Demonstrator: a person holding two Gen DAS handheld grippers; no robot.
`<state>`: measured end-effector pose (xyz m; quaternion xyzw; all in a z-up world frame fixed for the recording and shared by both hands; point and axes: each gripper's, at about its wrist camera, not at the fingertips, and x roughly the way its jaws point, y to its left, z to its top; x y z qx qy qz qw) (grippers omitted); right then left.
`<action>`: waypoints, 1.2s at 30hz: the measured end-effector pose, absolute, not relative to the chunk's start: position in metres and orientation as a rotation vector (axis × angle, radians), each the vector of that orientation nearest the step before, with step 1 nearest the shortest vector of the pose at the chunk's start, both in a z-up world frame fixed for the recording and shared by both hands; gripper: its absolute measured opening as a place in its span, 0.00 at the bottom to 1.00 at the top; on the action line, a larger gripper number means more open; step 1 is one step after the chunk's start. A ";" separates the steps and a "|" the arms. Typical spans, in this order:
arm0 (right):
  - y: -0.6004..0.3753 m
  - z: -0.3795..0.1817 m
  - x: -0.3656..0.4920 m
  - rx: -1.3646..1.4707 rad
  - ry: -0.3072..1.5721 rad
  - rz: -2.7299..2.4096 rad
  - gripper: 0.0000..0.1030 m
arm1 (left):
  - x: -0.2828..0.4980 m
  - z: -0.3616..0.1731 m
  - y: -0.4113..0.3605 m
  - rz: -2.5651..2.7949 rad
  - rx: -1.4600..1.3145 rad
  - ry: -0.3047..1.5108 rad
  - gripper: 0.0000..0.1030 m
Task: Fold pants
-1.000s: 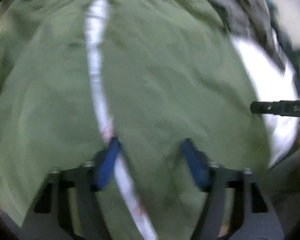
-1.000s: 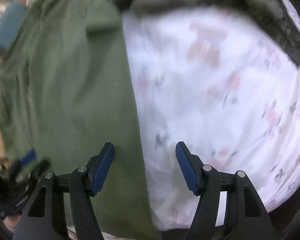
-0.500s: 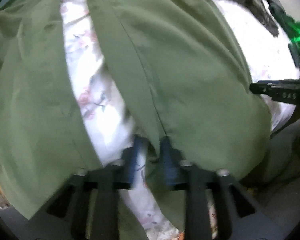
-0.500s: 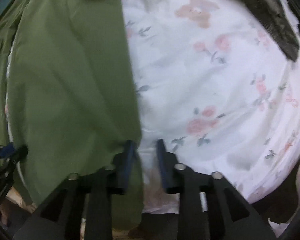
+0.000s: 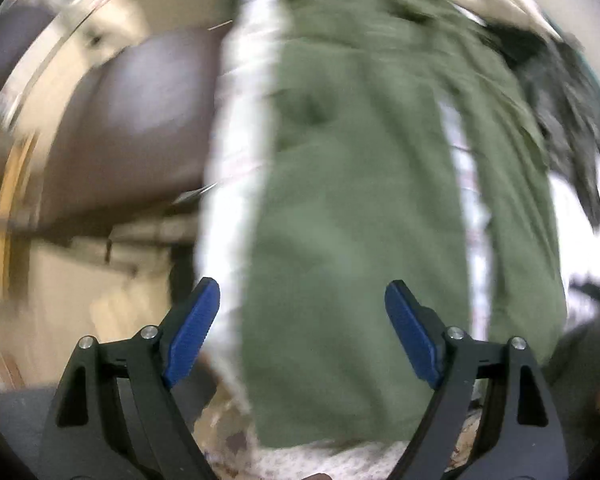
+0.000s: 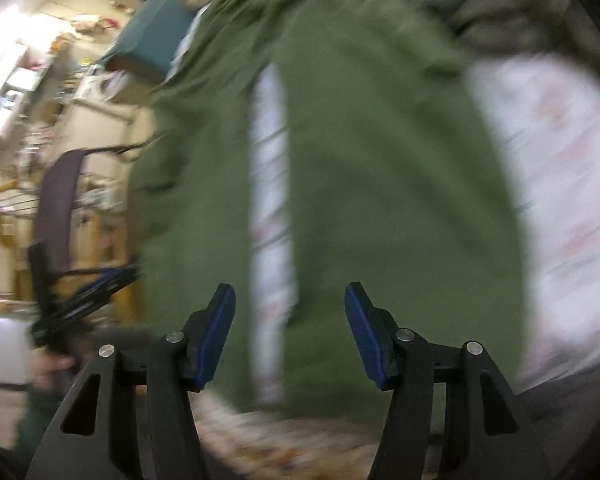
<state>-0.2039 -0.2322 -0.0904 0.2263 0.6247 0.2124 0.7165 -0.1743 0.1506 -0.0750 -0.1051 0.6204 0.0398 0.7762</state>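
A white floral sheet (image 6: pixel 560 184) covers the bed, and the green pants (image 5: pixel 352 216) lie flat on it, filling the middle of both views; both frames are smeared by motion. In the right wrist view the two legs run from 12 to 6 o'clock with a strip of sheet showing between them, and a grey garment (image 6: pixel 496 20) lies bunched at 1 o'clock. A teal box (image 6: pixel 148 40) sits at 11 o'clock, with cluttered shelves (image 6: pixel 28 80) at 10 o'clock. In the left wrist view a dark brown chair (image 5: pixel 132 128) stands off the bed at 9 to 10 o'clock, and a dark garment (image 5: pixel 560 96) lies at 2 o'clock. The left gripper (image 5: pixel 302 336) hangs over the pants with jaws wide apart and nothing between them; they have just been opening, having pinched a pant leg's edge half a second ago. The right gripper (image 6: pixel 290 334) also stands open and empty above the legs, its jaws just opening after being nearly closed at the pants' edge. The other gripper shows at 8 o'clock in the right wrist view.
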 end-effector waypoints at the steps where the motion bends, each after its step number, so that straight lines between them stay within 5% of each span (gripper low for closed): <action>1: -0.223 -0.097 -0.206 0.529 1.414 0.501 0.57 | -0.187 -0.081 0.170 0.123 -0.285 1.356 0.80; 9: -0.130 -0.167 -0.251 0.437 1.653 0.524 0.54 | -0.228 -0.140 0.171 0.131 -0.379 1.582 0.78; 14: -0.105 -0.195 -0.262 0.397 1.715 0.445 0.47 | -0.221 -0.151 0.138 0.019 -0.227 1.607 0.31; 16: -0.094 -0.191 -0.262 0.360 1.690 0.474 0.01 | -0.220 -0.151 0.134 0.011 -0.194 1.609 0.11; 18: -0.088 -0.178 -0.264 0.326 1.658 0.501 0.00 | -0.225 -0.140 0.138 0.019 -0.230 1.602 0.01; 25: -0.115 -0.079 -0.270 0.374 1.439 0.625 0.00 | -0.252 -0.068 0.135 -0.120 -0.406 1.472 0.00; 31: -0.132 -0.132 -0.281 0.366 1.636 0.516 0.00 | -0.260 -0.121 0.110 -0.102 -0.359 1.615 0.00; 36: -0.124 -0.134 -0.279 0.401 1.623 0.506 0.00 | -0.257 -0.109 0.099 -0.125 -0.331 1.593 0.00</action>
